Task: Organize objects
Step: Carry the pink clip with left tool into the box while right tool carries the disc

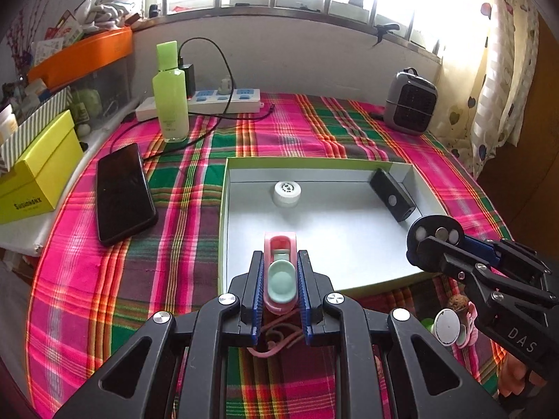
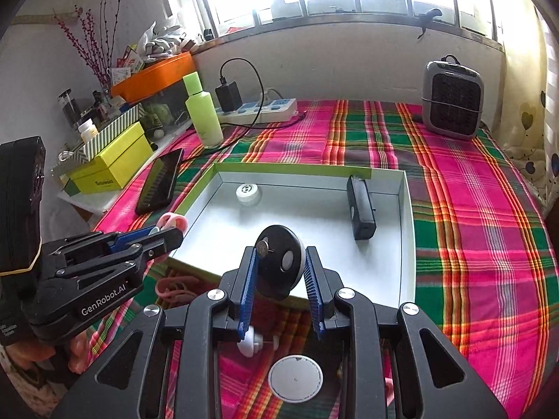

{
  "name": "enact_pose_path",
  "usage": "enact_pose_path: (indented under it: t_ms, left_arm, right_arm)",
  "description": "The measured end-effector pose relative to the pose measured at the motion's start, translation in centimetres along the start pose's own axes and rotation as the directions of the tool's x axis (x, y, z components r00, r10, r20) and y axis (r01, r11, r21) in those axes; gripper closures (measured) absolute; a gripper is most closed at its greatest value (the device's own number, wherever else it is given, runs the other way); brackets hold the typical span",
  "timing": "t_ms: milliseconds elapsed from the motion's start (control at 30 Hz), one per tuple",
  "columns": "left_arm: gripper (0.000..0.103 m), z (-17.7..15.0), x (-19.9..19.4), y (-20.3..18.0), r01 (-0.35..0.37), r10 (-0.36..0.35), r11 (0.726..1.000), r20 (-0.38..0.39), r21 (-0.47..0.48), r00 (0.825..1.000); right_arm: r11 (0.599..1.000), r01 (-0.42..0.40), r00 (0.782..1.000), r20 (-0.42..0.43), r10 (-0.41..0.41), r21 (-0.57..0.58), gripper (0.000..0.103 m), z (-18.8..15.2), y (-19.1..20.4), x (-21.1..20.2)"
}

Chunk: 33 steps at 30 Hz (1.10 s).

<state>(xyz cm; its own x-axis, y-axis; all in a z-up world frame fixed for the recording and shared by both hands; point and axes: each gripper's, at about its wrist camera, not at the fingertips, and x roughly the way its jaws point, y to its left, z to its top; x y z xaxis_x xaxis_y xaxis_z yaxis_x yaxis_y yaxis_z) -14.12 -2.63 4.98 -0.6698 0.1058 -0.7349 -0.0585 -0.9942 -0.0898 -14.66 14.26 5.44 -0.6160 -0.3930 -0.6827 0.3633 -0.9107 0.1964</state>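
My left gripper (image 1: 280, 272) is shut on a pink case with a mint lid (image 1: 280, 276), held over the near edge of the shallow white box (image 1: 349, 244) with green rim. My right gripper (image 2: 281, 270) is shut on a black round disc (image 2: 279, 265), also over the box's near edge; the disc shows in the left wrist view (image 1: 435, 237). Inside the box lie a small white round cap (image 1: 287, 192) at the back left and a black rectangular device (image 1: 391, 199) at the back right. The pink case shows in the right wrist view (image 2: 172, 222).
A black phone (image 1: 124, 192) lies left of the box, cabled to a power strip (image 1: 216, 99). A green bottle (image 1: 171, 94) stands behind it. A grey heater (image 1: 410, 103) stands at the back right. Yellow box (image 1: 38, 174) and clutter at left. A white round disc (image 2: 295, 379) lies on the cloth below my right gripper.
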Motion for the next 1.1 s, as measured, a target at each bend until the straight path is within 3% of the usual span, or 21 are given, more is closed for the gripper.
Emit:
enact_pose_path:
  t_ms: [1100]
  left_arm:
    - [0.087, 4.1, 7.0, 1.1, -0.038, 0.036, 0.999, -0.071, -0.025, 0.997]
  right_arm:
    - [0.999, 0.019, 0.993, -0.117, -0.023, -0.03, 0.075, 5.0, -2.9, 7.9]
